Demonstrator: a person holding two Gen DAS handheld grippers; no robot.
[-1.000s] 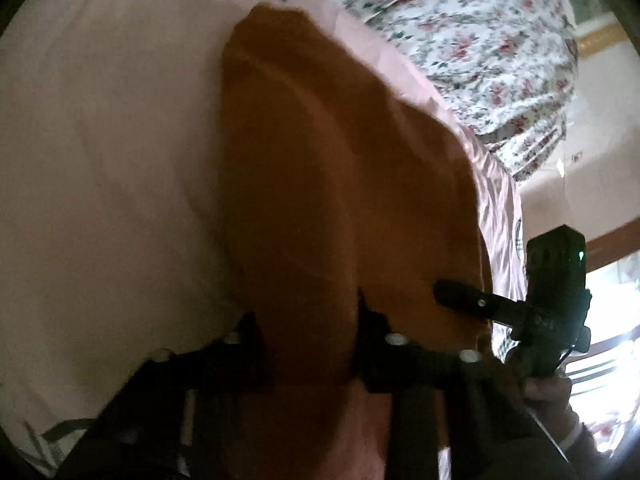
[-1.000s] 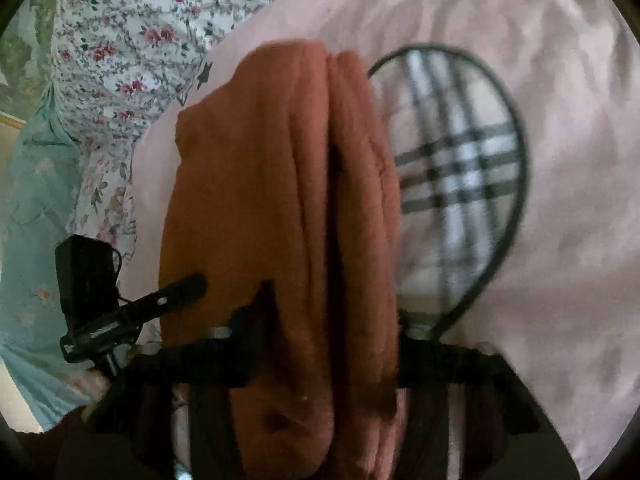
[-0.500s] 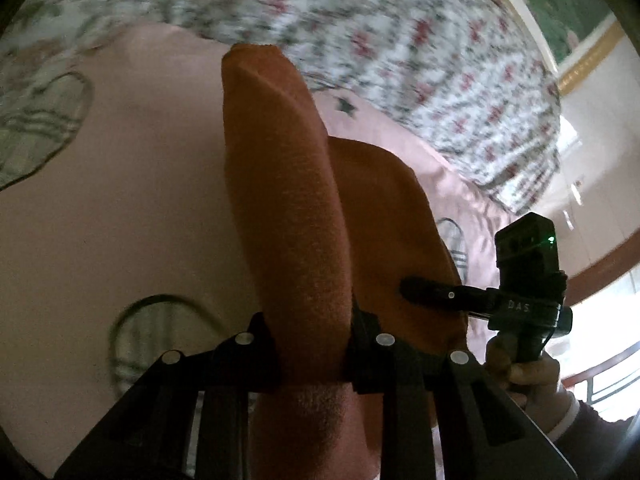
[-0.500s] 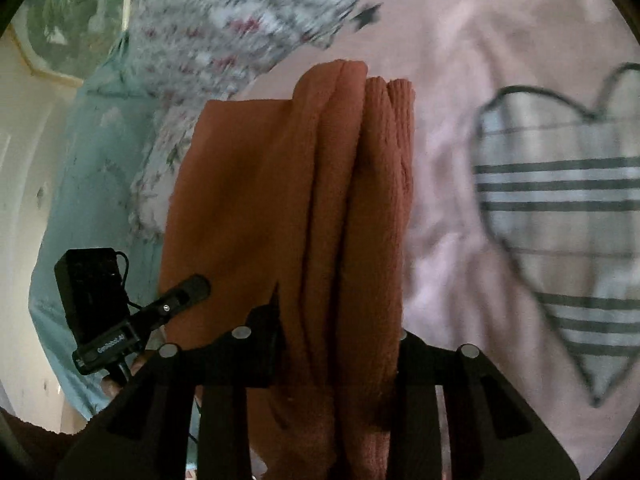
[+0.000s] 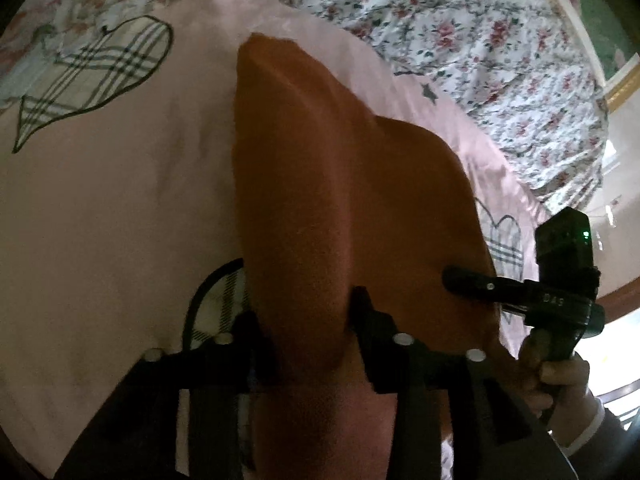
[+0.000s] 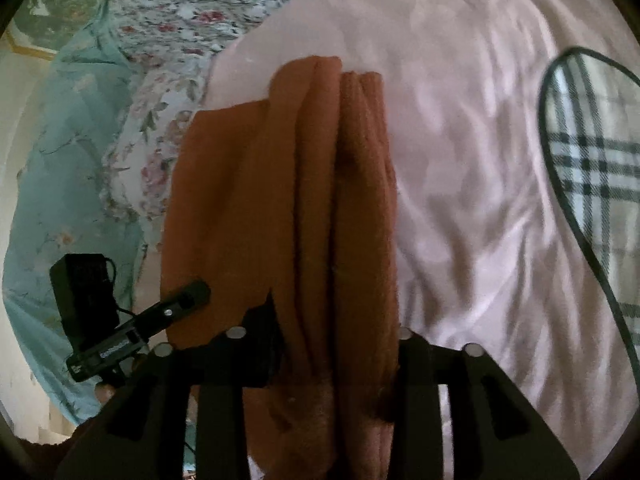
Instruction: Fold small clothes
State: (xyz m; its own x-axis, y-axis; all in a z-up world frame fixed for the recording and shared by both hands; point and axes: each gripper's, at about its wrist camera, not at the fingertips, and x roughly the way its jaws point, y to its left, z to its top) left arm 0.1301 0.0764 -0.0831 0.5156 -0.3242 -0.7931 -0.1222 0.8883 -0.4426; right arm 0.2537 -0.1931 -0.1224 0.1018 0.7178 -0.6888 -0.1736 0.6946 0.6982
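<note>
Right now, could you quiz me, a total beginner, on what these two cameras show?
1. What colour is the cloth between both sets of jaws?
2. True or false: the pink sheet bears a plaid heart.
3. The bedding past the sheet is: A striped, B floral, C plain.

Key: 1 orange-brown; 2 true; 3 B.

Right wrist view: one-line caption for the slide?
Right gripper, jaws opening around bunched folds of an orange garment over a pink bedsheet; left gripper alongside.
</note>
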